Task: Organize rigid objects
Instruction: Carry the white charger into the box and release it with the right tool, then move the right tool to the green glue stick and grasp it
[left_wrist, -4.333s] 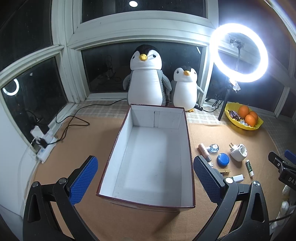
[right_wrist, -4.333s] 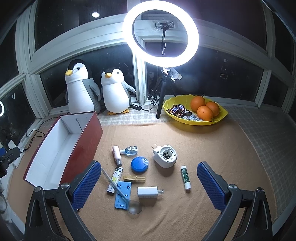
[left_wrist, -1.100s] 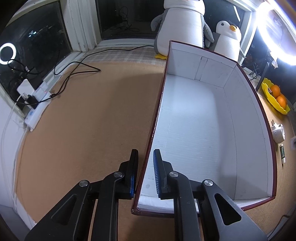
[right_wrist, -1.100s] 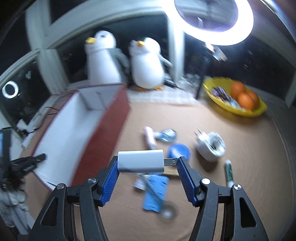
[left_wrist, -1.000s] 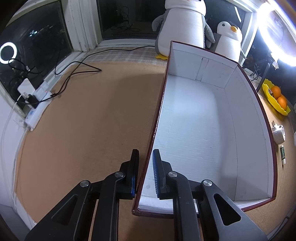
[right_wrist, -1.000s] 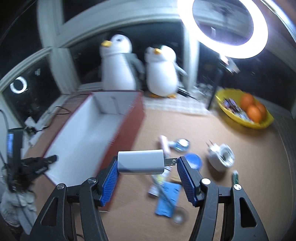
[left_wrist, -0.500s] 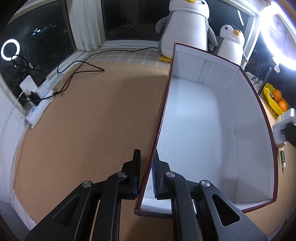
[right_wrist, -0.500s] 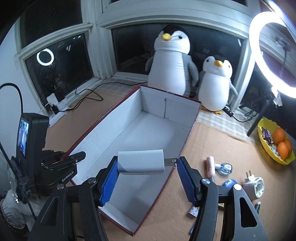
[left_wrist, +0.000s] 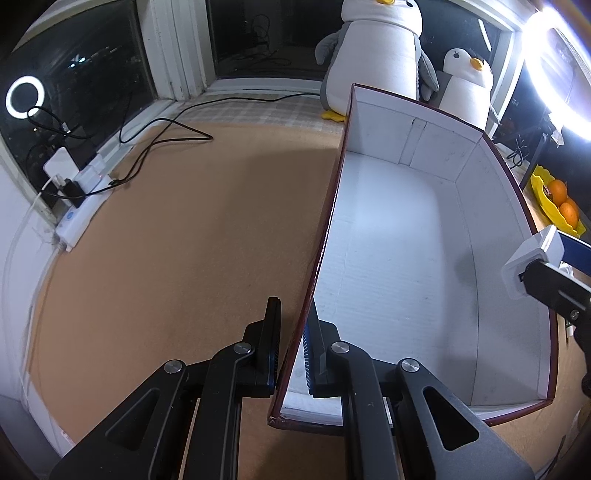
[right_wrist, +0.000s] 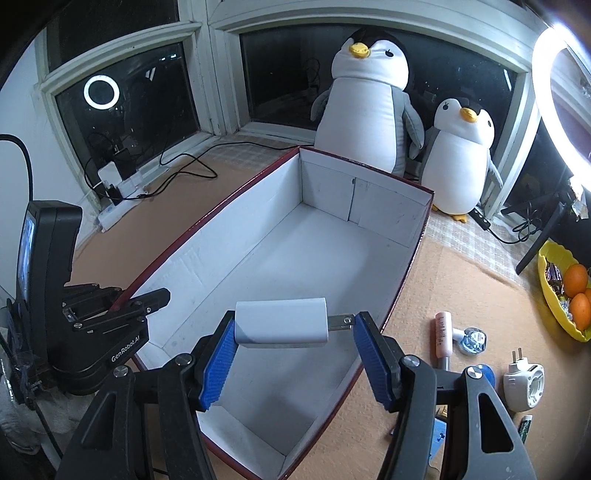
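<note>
A dark red box with a white inside (left_wrist: 413, 236) (right_wrist: 295, 236) stands open and empty on the tan mat. My left gripper (left_wrist: 291, 343) is shut on the box's left wall near its front corner; it also shows in the right wrist view (right_wrist: 122, 299). My right gripper (right_wrist: 293, 354) is shut on a white plug charger (right_wrist: 282, 326), held level above the box's front part, prongs to the right. The charger (left_wrist: 528, 262) shows over the box's right wall in the left wrist view.
Right of the box lie a pink tube (right_wrist: 442, 334), a small clear bottle (right_wrist: 472, 338), a blue cap (right_wrist: 489, 373), a white plug adapter (right_wrist: 524, 380) and a green-labelled stick (right_wrist: 524, 428). A yellow fruit bowl (right_wrist: 546, 291), two plush penguins (right_wrist: 365, 103), ring light (right_wrist: 561, 85), power strip and cables (left_wrist: 77, 218) stand around.
My right gripper has carried the charger left from the mat to above the open box. My left gripper keeps its hold on the box's left wall.
</note>
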